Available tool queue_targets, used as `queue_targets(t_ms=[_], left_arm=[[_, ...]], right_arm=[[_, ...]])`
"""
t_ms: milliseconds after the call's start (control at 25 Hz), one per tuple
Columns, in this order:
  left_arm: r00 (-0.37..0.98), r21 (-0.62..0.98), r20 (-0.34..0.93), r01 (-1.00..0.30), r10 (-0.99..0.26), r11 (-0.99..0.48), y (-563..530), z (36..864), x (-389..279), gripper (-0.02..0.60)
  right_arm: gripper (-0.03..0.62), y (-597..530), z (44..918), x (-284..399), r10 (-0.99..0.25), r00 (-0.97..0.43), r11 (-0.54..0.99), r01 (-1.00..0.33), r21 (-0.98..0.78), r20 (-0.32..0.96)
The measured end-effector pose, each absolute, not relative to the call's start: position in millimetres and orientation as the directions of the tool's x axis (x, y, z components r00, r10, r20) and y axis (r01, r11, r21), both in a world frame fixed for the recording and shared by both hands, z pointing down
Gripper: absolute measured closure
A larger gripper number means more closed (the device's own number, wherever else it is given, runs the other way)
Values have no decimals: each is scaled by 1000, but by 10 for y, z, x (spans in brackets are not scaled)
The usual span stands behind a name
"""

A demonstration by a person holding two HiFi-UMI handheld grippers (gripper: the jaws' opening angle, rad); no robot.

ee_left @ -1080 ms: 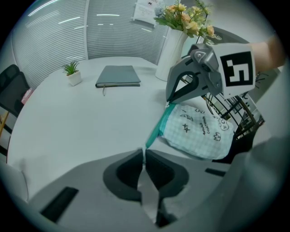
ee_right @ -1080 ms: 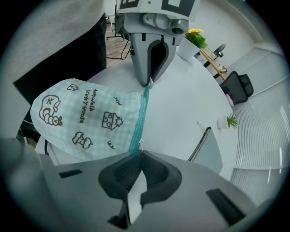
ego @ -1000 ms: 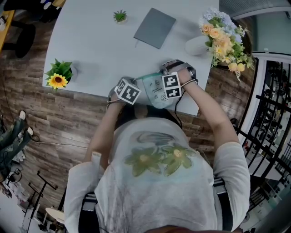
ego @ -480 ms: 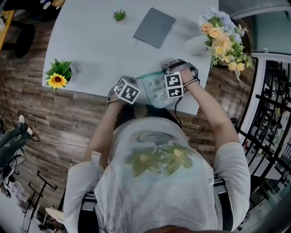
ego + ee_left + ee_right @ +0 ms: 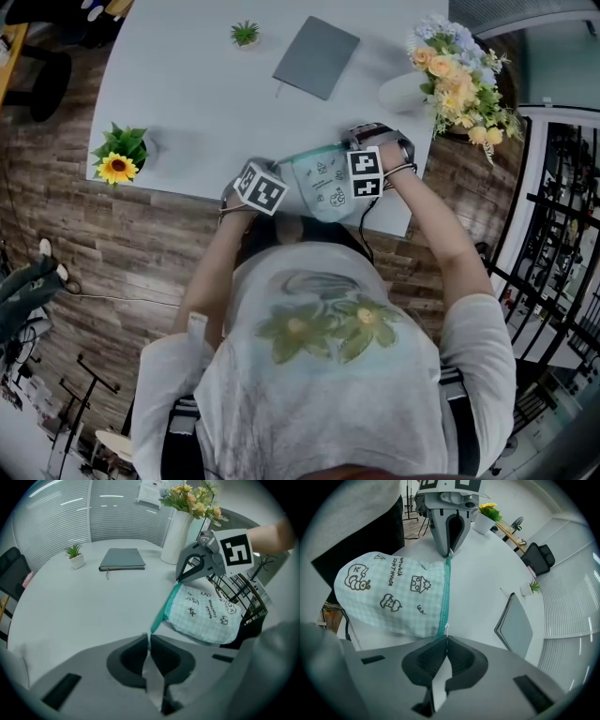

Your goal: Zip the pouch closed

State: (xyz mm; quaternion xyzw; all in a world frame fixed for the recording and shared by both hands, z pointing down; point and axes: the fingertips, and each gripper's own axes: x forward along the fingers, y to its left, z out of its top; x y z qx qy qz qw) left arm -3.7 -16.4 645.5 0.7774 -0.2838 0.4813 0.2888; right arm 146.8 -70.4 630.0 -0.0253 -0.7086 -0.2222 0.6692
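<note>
White round table [image 5: 206, 94] is standing on a wood-plank floor, and the person is leaning over its near edge.

The pouch [image 5: 323, 183], mint-green check with little black doodles, is hanging between the two grippers at that near edge. Its teal zipper [image 5: 446, 592] is running in a straight line from one gripper to the other.

The left gripper [image 5: 148, 641] is pinching the end of the teal band, jaws pressed together on the pouch. The right gripper [image 5: 445, 641] is clamping the small silver zipper pull [image 5: 446, 629] at the opposite end, jaws nearly meeting around it.

Farther out on the table, a grey notebook [image 5: 317, 56] is lying flat, a small potted plant [image 5: 246, 34] is sitting near the far side, a sunflower pot [image 5: 119, 155] is standing at the left edge, and a white vase of flowers [image 5: 450, 80] is standing to the right.
</note>
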Motion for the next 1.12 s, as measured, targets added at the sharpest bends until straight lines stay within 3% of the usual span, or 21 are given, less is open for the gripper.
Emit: queue_targets(t_ms=[600, 920, 1120], left_arm=[[378, 170, 910, -715, -170, -678, -163, 6456, -39, 555], [398, 212, 903, -741, -163, -637, -272, 6366, -99, 555], [474, 340, 871, -771, -129, -538, -253, 6320, -109, 551]], right_arm=[[576, -727, 6363, 1484, -274, -115, 932, 213, 293, 955], [576, -720, 6322, 1501, -270, -137, 958, 61, 280, 953], [574, -702, 6155, 1478, -285, -188, 958, -80, 275, 940]])
